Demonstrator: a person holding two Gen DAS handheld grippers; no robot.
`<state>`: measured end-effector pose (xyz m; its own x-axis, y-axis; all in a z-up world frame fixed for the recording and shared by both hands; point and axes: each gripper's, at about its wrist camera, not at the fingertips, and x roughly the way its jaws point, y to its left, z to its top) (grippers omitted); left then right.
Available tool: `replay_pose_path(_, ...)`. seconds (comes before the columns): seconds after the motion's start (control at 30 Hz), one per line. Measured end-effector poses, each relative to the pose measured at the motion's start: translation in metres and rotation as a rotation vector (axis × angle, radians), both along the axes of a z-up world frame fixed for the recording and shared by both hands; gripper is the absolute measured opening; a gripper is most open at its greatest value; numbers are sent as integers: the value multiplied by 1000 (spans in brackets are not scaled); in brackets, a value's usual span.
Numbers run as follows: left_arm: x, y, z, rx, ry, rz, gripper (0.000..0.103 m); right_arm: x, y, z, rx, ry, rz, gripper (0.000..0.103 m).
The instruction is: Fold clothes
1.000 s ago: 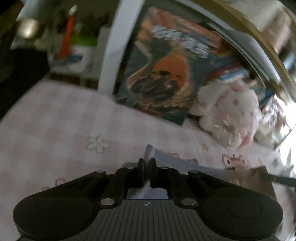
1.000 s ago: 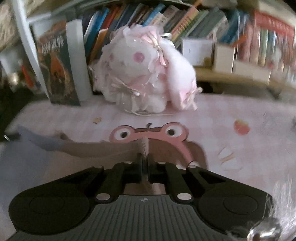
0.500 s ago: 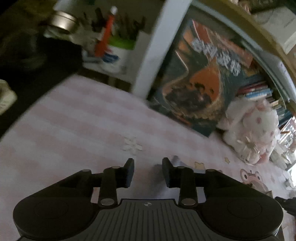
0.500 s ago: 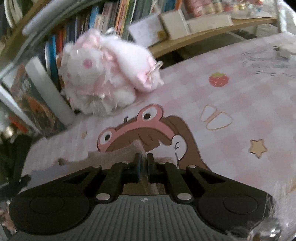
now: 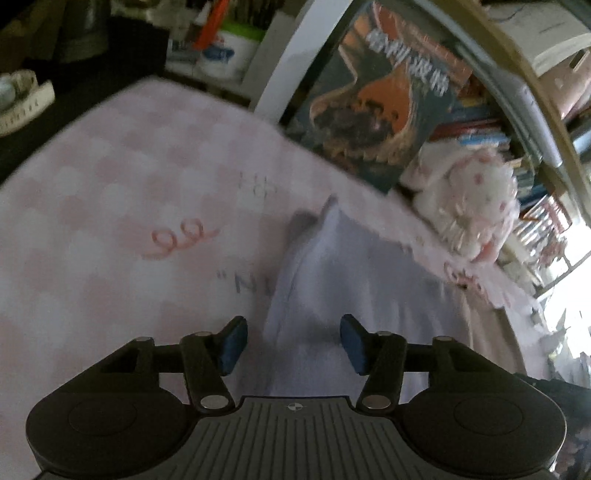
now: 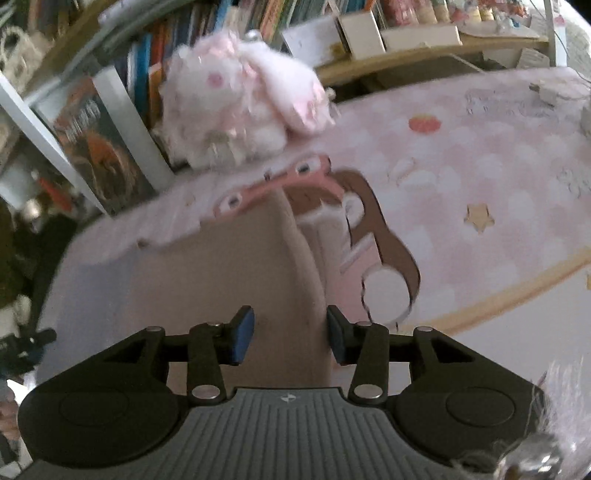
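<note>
A pale garment lies flat on the pink checked tablecloth. In the left wrist view its lavender-white part [image 5: 362,280] spreads ahead, with a corner sticking up at the far end. My left gripper [image 5: 293,343] is open above its near left edge and holds nothing. In the right wrist view the garment shows a beige part [image 6: 229,280] with a lavender part to its left. My right gripper [image 6: 290,334] is open above the garment's right edge and holds nothing.
A pink plush toy [image 6: 240,107] sits at the back of the table, also in the left wrist view [image 5: 469,199]. A large book [image 5: 376,103] leans against a white shelf post [image 5: 291,55]. Bookshelves [image 6: 288,22] run behind. The tablecloth [image 6: 480,166] carries a printed cartoon.
Both grippers have let go of the garment and opened; the left opened first, the right just now. The garment now lies flat on the table. Both views have pulled back and tilted down.
</note>
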<state>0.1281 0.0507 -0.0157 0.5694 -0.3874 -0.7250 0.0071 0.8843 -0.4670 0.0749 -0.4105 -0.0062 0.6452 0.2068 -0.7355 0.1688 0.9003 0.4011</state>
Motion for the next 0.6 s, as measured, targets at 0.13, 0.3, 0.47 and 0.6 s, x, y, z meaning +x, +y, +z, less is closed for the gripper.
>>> replay_pose_path(0.13, -1, -1, 1, -42, 22, 22, 11, -5, 4, -4, -12, 13, -26, 25)
replay_pose_path(0.3, -7, 13, 16, -133, -44, 54, 11, -12, -2, -2, 70, 6, -18, 14)
replay_pose_path(0.47, 1, 7, -3, -47, 16, 39, 13, -11, 4, -8, 44, -6, -33, 15)
replay_pose_path(0.6, 2, 6, -7, -30, 13, 41, 18, -9, 12, -8, -27, -13, -8, 16)
